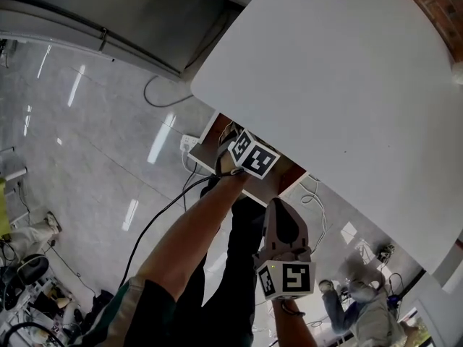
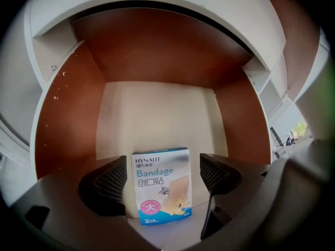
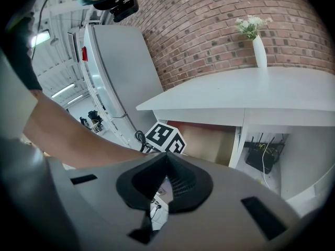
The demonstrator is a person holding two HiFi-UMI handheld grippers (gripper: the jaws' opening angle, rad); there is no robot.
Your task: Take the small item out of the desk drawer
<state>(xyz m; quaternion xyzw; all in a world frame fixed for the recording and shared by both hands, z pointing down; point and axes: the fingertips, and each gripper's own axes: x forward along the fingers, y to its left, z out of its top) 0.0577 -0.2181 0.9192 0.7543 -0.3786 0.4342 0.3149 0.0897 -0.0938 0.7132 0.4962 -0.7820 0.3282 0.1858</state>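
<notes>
Drawer: an open desk drawer with reddish-brown wooden walls [image 2: 65, 119] and a pale beige floor; in the head view it juts from under the white desk top [image 1: 325, 85] at that top's 7 o'clock edge
Small item: a white-and-blue cardboard bandage box [image 2: 161, 187] stands upright on the drawer floor, at 6 o'clock in the left gripper view, with its printed face to the camera; it has not yet left the drawer
Left gripper: the grey two-jaw left gripper [image 2: 163, 161] reaches down into the drawer with its jaws spread wide; its ribbed black pads [image 2: 111, 184] flank the box at 9 and 3 o'clock with a gap on each side; nothing is gripped
Right gripper: the right gripper [image 3: 166, 158] hangs outside the drawer, about 5 o'clock of the left one in the head view; its jaws are pressed together on nothing
Step in hand: judged to be the closing on the box, with the approach all but complete
Doing it well: keep the box centred so both pads meet its narrow side edges together; close near its mid-height rather than its top, lest it tip; squeeze gently, as thin card likely buckles; then draw it back out along the line of entry, clear of the drawer front and the desk edge above
Risk: a one-sided touch could knock the light box flat
</notes>
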